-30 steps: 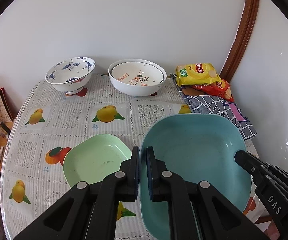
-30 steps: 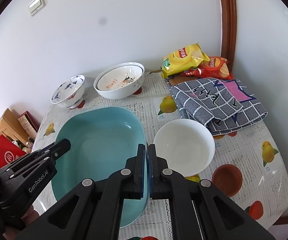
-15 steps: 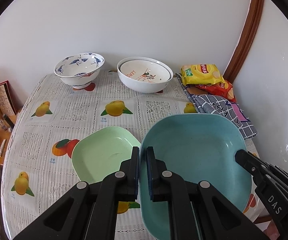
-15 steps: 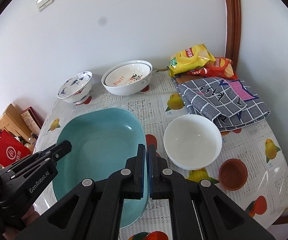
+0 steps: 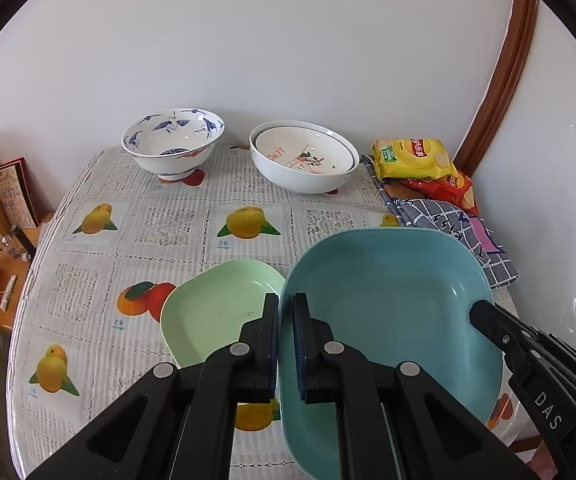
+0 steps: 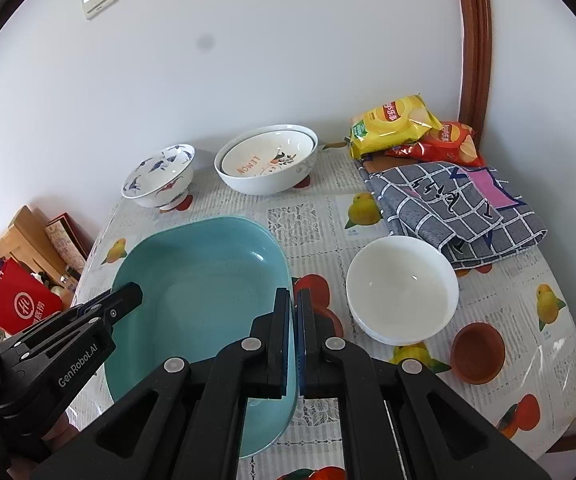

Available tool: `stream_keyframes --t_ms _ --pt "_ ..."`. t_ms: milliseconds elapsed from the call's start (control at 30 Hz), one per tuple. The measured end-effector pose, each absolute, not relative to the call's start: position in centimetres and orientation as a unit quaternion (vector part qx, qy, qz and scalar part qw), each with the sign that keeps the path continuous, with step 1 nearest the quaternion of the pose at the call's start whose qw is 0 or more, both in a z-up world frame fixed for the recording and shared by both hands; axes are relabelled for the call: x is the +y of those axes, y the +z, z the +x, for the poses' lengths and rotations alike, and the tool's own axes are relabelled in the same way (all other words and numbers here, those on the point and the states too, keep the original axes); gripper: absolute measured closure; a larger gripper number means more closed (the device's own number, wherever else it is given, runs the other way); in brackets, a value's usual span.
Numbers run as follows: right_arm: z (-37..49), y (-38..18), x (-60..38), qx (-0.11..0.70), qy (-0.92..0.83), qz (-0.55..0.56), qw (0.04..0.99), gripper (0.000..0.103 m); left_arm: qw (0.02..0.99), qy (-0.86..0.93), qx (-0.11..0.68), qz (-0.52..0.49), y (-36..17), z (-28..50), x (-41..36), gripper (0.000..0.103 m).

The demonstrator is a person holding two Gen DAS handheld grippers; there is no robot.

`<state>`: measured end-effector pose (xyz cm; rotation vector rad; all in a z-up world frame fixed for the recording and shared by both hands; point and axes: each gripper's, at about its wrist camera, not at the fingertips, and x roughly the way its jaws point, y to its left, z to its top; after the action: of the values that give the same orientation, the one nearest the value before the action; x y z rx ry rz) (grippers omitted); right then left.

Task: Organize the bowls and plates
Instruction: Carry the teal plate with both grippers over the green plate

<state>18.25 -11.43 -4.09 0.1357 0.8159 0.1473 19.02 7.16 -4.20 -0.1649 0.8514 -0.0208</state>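
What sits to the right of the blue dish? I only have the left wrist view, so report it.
Observer: A white bowl stands on the table just right of the blue dish, with a gap between them.
Operator: Tell me what else is near that bowl.
Observer: A brown saucer sits on the bowl's far side from the dish, closer to the table's front edge.
Operator: Confirm the right grip.
Observer: The right hand-held gripper is shut on the blue dish's right rim, one pad inside and one outside.
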Motion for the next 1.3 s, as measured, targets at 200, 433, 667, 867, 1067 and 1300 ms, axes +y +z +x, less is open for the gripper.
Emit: stream_keyframes --t_ms 200,433,667,867,1067,1300 --pt "18.5 -3.9 -11.0 0.394 0.072 0.064 0.914 0.099 0.908 -0.009 0.411 -0.085 -4.2 19.3 7.7 0.095" --pt "18.9 -3.7 -10.1 0.395 0.069 0.059 0.914 0.099 0.908 -0.012 0.410 -0.089 -4.1 19.5 8.2 0.095" --pt "19.0 -3.6 -9.6 0.393 0.067 0.052 0.916 0.099 0.907 -0.014 0.410 -0.095 -4.3 19.8 8.8 0.095" --pt "19.2 -3.8 -9.0 0.394 0.067 0.049 0.915 0.099 0.906 -0.013 0.412 -0.098 -4.5 20.0 9.4 0.095" --pt "19.6 -4.1 -8.6 0.397 0.067 0.046 0.914 0.099 0.905 -0.011 0.414 -0.100 -4.9 20.4 9.8 0.095" --pt "20.1 -4.5 -8.3 0.398 0.068 0.045 0.914 0.099 0.903 -0.009 0.417 -0.105 -5.4 20.8 10.3 0.095"
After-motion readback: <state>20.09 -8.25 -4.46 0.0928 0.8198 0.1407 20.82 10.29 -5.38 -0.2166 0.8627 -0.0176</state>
